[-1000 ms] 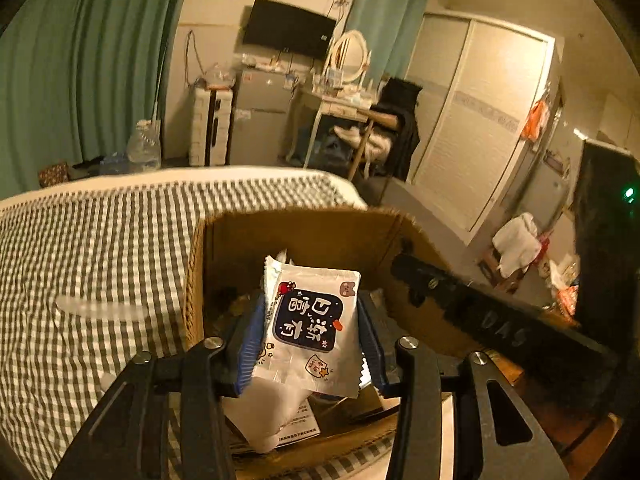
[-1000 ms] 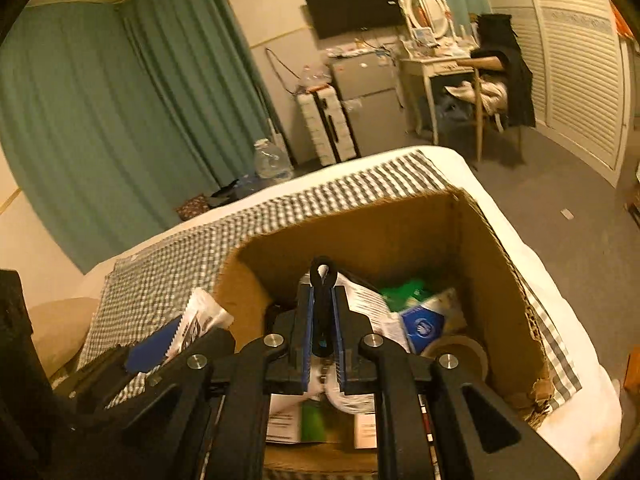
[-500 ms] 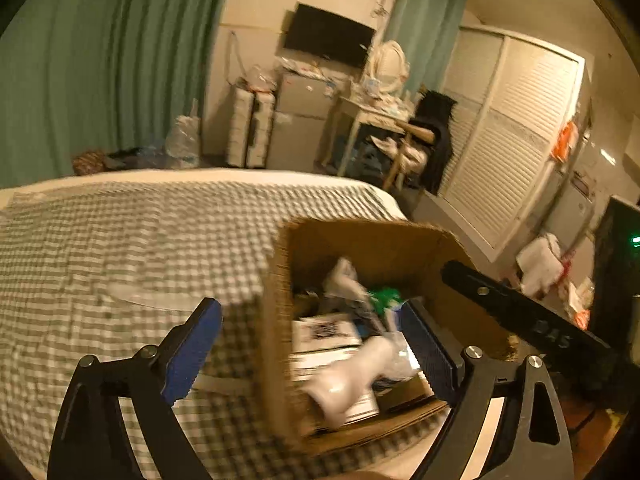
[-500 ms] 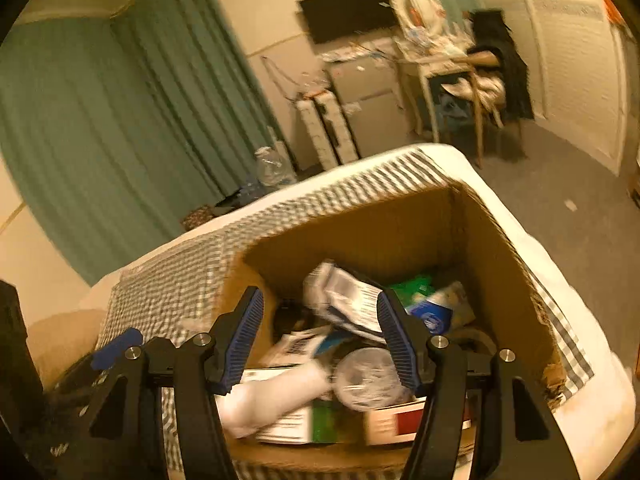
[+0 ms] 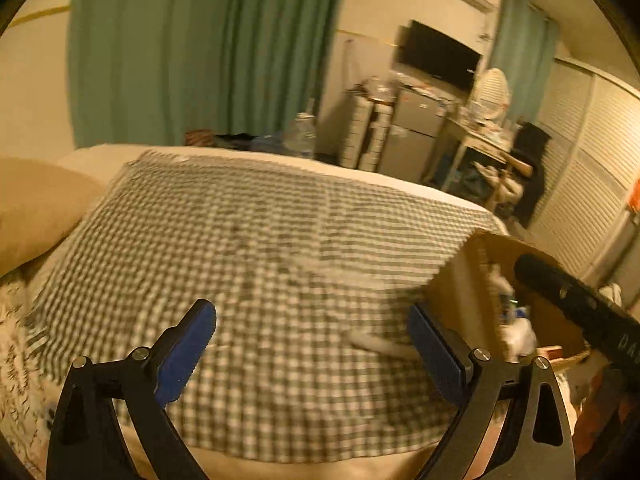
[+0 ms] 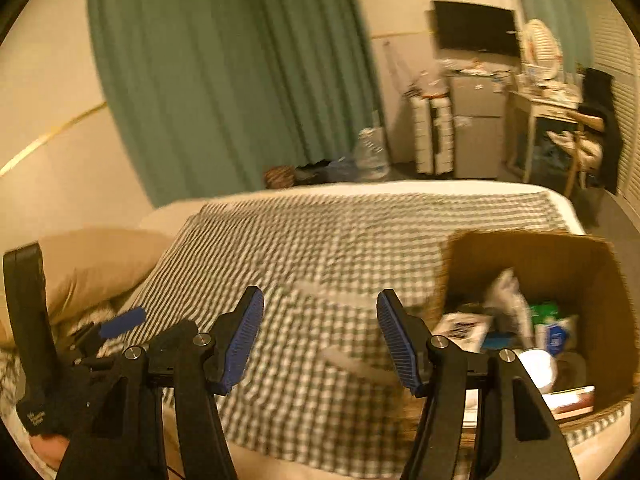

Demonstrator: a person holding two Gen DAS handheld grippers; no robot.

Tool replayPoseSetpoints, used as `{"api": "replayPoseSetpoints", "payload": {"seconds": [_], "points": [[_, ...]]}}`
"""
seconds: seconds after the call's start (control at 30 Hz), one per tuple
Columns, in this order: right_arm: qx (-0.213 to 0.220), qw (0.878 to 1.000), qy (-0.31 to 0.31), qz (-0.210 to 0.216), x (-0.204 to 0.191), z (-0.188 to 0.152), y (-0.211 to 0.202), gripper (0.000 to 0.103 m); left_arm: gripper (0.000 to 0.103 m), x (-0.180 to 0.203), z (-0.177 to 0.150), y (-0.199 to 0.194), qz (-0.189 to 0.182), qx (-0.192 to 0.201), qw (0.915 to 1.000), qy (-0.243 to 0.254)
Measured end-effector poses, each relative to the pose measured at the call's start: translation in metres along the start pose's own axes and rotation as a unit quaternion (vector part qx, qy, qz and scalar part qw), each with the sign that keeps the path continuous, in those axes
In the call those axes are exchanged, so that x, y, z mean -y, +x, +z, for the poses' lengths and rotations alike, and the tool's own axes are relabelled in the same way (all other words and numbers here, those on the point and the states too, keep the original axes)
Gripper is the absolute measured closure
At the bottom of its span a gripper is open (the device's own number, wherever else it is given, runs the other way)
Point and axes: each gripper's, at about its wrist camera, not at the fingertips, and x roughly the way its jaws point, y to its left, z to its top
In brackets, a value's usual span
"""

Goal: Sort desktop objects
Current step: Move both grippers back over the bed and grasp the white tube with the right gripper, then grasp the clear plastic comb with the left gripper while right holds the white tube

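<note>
The cardboard box (image 6: 560,258) stands at the right end of the checked cloth (image 6: 320,240) and holds several packets, a green pack and a tape roll. In the left wrist view the box (image 5: 466,292) is at the right edge. My left gripper (image 5: 310,316) hangs over the bare cloth (image 5: 260,248), its jaws still opening wide with nothing between them. My right gripper (image 6: 320,298) is open and empty, just left of the box. Two pale flat strips (image 6: 352,362) lie on the cloth near it; one strip (image 5: 380,344) shows by the left gripper's right finger.
A beige pillow (image 5: 36,208) lies at the cloth's left end. Green curtains (image 6: 224,80), a water jug (image 6: 372,152), a small fridge and a cluttered desk stand beyond the bed. The other gripper's black body (image 5: 576,312) crosses over the box.
Both grippers let go of what they held over the box, the left a white snack packet, and opened. Both then swung left, off the box and over the cloth.
</note>
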Motion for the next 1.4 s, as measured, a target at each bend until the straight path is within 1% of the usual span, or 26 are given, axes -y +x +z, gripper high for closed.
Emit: {"api": "replayPoseSetpoints", "payload": {"seconds": [0.07,0.13,0.27,0.37,0.43,0.5,0.53,0.57,0.6,0.67,0.8,0.83,0.9,1.0,1.03,1.07,1.1,1.13,1.27,1.33,1.4], "points": [[-0.026,1.0,-0.011,0.003,-0.012,-0.008,0.021,0.043,0.004,-0.017,-0.002,0.005,0.013,-0.006,0.9998,-0.016],[-0.051,0.999,-0.017,-0.004,-0.018,-0.019,0.042,0.043,0.004,-0.032,-0.008,0.014,0.026,-0.018,0.999,-0.03],[-0.099,0.994,-0.034,-0.016,-0.021,-0.043,0.082,0.043,0.004,-0.053,-0.021,0.035,0.037,-0.037,0.9971,-0.054],[-0.126,0.991,-0.03,-0.018,-0.014,-0.057,0.108,0.043,0.004,-0.058,-0.033,0.053,0.045,-0.039,0.9968,-0.053],[-0.146,0.988,-0.031,-0.029,-0.01,-0.065,0.127,0.043,0.004,-0.059,-0.042,0.066,0.05,-0.037,0.9968,-0.05],[-0.164,0.984,-0.044,-0.047,-0.008,-0.072,0.144,0.043,0.004,-0.062,-0.049,0.078,0.047,-0.03,0.9973,-0.048],[-0.18,0.98,-0.061,-0.067,-0.009,-0.076,0.157,0.043,0.004,-0.063,-0.054,0.086,0.045,-0.029,0.9975,-0.046],[-0.19,0.976,-0.074,-0.078,-0.008,-0.078,0.165,0.043,0.004,-0.065,-0.056,0.092,0.046,-0.034,0.9974,-0.044],[-0.196,0.974,-0.083,-0.082,-0.007,-0.077,0.171,0.043,0.004,-0.066,-0.061,0.104,0.054,-0.053,0.9962,-0.043],[-0.216,0.969,-0.092,-0.082,-0.002,-0.081,0.19,0.043,0.004,-0.07,-0.065,0.118,0.055,-0.075,0.9946,-0.044],[-0.256,0.957,-0.11,-0.078,0.008,-0.087,0.224,0.045,0.004,-0.08,-0.073,0.137,0.053,-0.087,0.9931,-0.058],[-0.258,0.955,-0.117,-0.082,0.009,-0.088,0.227,0.045,0.004,-0.081,-0.073,0.139,0.055,-0.089,0.9926,-0.061],[-0.264,0.951,-0.128,-0.095,0.013,-0.091,0.236,0.051,0.004,-0.085,-0.075,0.146,0.06,-0.096,0.9909,-0.074],[-0.259,0.952,-0.128,-0.099,0.018,-0.091,0.243,0.053,0.004,-0.085,-0.076,0.148,0.062,-0.092,0.9909,-0.075],[-0.254,0.952,-0.134,-0.105,0.017,-0.091,0.243,0.057,0.004,-0.084,-0.077,0.147,0.064,-0.089,0.9913,-0.072],[-0.247,0.952,-0.14,-0.115,0.016,-0.091,0.244,0.068,0.004,-0.082,-0.078,0.145,0.069,-0.088,0.9914,-0.068],[-0.236,0.95,-0.151,-0.136,0.016,-0.09,0.243,0.076,0.004,-0.08,-0.078,0.142,0.073,-0.087,0.9913,-0.066],[-0.232,0.949,-0.155,-0.145,0.016,-0.09,0.243,0.081,0.004,-0.08,-0.078,0.14,0.076,-0.086,0.9913,-0.064],[-0.219,0.952,-0.157,-0.149,0.013,-0.088,0.235,0.087,0.004,-0.073,-0.076,0.126,0.096,-0.079,0.991,-0.05],[-0.206,0.956,-0.151,-0.148,0.009,-0.084,0.226,0.091,0.004,-0.07,-0.074,0.116,0.104,-0.076,0.9907,-0.043],[-0.194,0.961,-0.136,-0.143,0.006,-0.082,0.216,0.092,0.004,-0.068,-0.071,0.102,0.109,-0.071,0.9909,-0.035]]}}
